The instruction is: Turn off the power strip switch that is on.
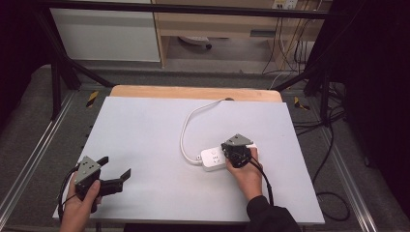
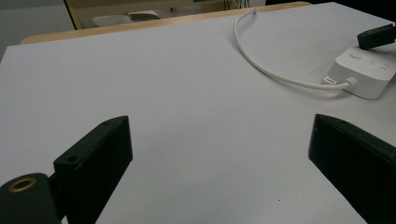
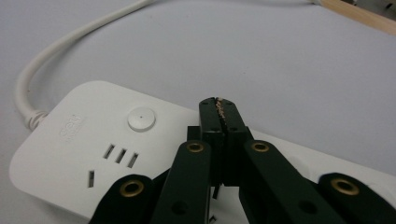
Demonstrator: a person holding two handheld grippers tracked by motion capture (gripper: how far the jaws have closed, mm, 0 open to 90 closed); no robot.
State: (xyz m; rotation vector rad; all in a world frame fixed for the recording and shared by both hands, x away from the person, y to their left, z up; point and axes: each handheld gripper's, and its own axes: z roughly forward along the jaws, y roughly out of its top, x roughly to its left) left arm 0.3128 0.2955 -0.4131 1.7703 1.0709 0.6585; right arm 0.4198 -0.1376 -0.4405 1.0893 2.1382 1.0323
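Right claw (image 3: 219, 105) stands over the white power strip (image 3: 93, 154) with its two black jaws pressed together, and I see nothing held between them; in the right gripper view the closed tips are above the top face of the strip, a little beside the round button (image 3: 141, 118) and the socket slots (image 3: 120, 155), but I cannot tell if the tips touch the plastic. In the high view this right claw (image 1: 235, 155) covers the right part of the power strip (image 1: 211, 158), and the right hand (image 1: 249, 176) behind it rests on the surface. The power strip lies flat on the white surface (image 1: 145, 140), right of the middle and nearer to the person's side than to the far edge. Its white cable (image 1: 186, 130) leaves the left end of the strip, bends in a loop toward the far side and goes to the wooden edge (image 1: 193, 92) at the back. Left claw (image 1: 116, 170) is well apart from the strip, near the front left corner of the surface, held by the left hand (image 1: 80, 198); its jaws stand wide apart with nothing between them, and in the left gripper view bare white surface (image 2: 187, 116) lies between them, with the strip (image 2: 369, 70) and its cable (image 2: 261, 65) far at the upper right.
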